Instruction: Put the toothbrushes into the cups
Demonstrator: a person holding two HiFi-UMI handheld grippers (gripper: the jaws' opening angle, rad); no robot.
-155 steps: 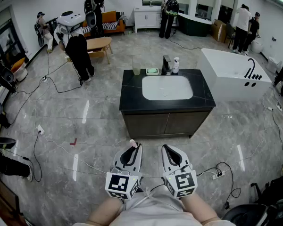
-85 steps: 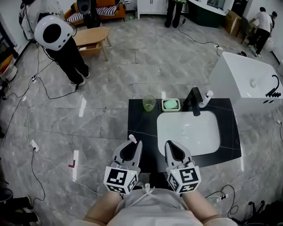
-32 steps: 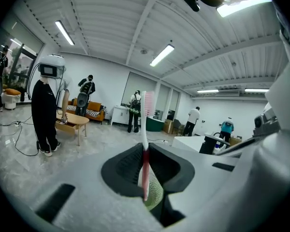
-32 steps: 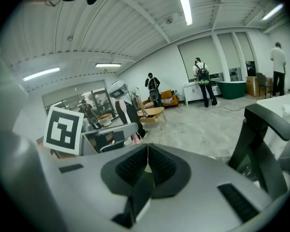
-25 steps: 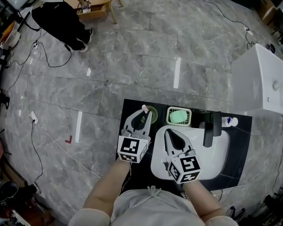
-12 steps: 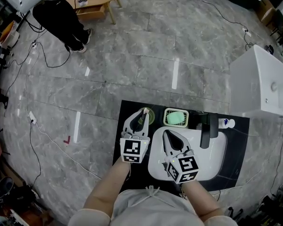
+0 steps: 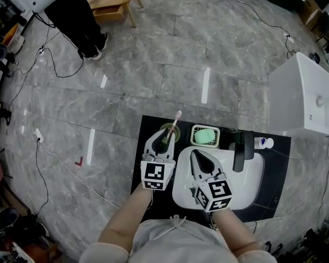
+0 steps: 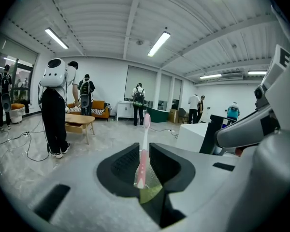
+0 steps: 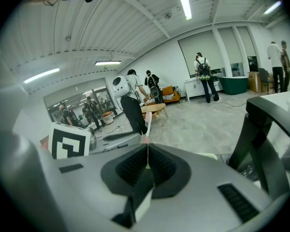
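A pink toothbrush [image 7: 175, 123] [image 8: 144, 144] stands tilted in the translucent green cup [image 7: 166, 129] [image 8: 152, 193] at the back left of the black counter [image 7: 141, 166]. Its lower end is inside the cup and its head leans away from me. My left gripper [image 7: 163, 140] [image 8: 144, 152] hovers over the cup, open by a narrow gap with the brush handle passing through that gap. My right gripper [image 7: 199, 159] [image 9: 147, 151] is shut and empty above the white sink basin [image 7: 251, 175].
A green soap dish [image 7: 205, 136], a black faucet [image 7: 240, 149] and a small white bottle [image 7: 265, 143] line the counter's back edge. A white bathtub [image 7: 307, 92] stands to the right. Cables lie on the grey floor, and a person [image 7: 71, 10] stands at the far left.
I walked up to the sink counter and brought the left gripper over the cup. In the last half second the brush head has swung outward beyond the jaw tips.
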